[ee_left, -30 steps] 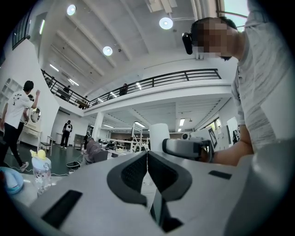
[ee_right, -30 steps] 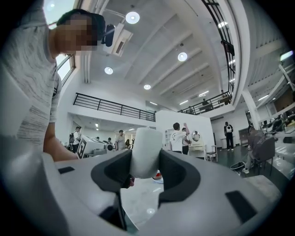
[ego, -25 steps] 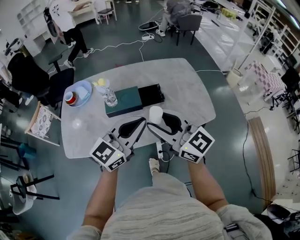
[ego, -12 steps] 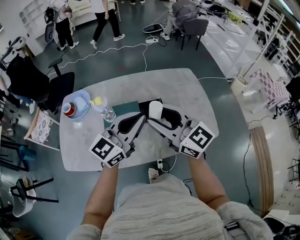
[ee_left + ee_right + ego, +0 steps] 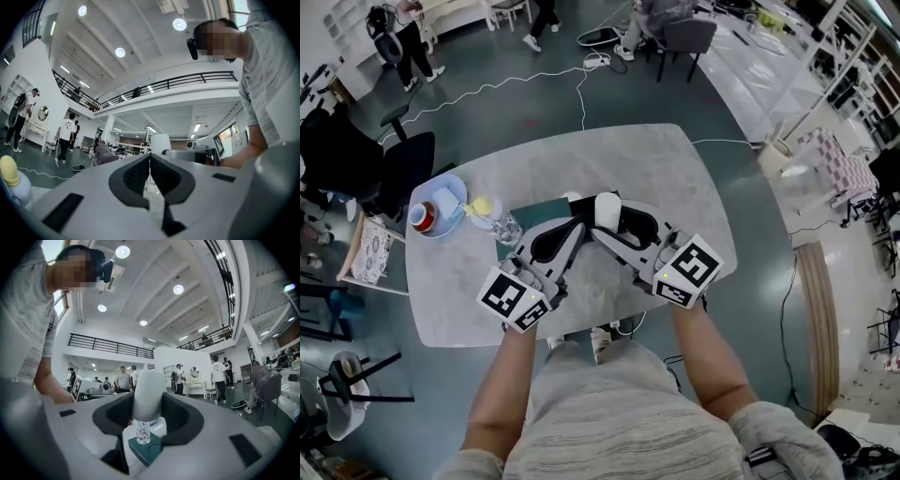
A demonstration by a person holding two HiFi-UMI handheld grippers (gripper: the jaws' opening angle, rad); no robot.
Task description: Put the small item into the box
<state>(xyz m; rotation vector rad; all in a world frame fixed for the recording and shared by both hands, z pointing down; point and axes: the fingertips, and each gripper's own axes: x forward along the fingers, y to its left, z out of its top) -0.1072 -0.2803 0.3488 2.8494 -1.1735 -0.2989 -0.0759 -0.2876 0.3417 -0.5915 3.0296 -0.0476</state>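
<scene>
My right gripper (image 5: pixel 602 223) is shut on a small white cylinder-shaped item (image 5: pixel 607 208), held above the table over the dark box area. In the right gripper view the item (image 5: pixel 147 397) stands upright between the jaws. The dark green box part (image 5: pixel 528 212) lies on the table just left of it; the black part (image 5: pixel 630 220) is mostly hidden behind the right gripper. My left gripper (image 5: pixel 577 225) is shut with nothing in it, tip close beside the right one. In the left gripper view its jaws meet, and the item (image 5: pixel 160 142) shows just beyond them.
On the grey table (image 5: pixel 656 169) a clear bottle (image 5: pixel 504 227) with a yellow thing (image 5: pixel 483 206) stands left of the box, and a blue bowl (image 5: pixel 441 195) with a red-topped jar (image 5: pixel 420 216) sits at the left edge. Chairs and people stand around the table.
Both grippers have moved forward and up from the near table area to above the box, the right one carrying the white item. The view has shifted with the head.
</scene>
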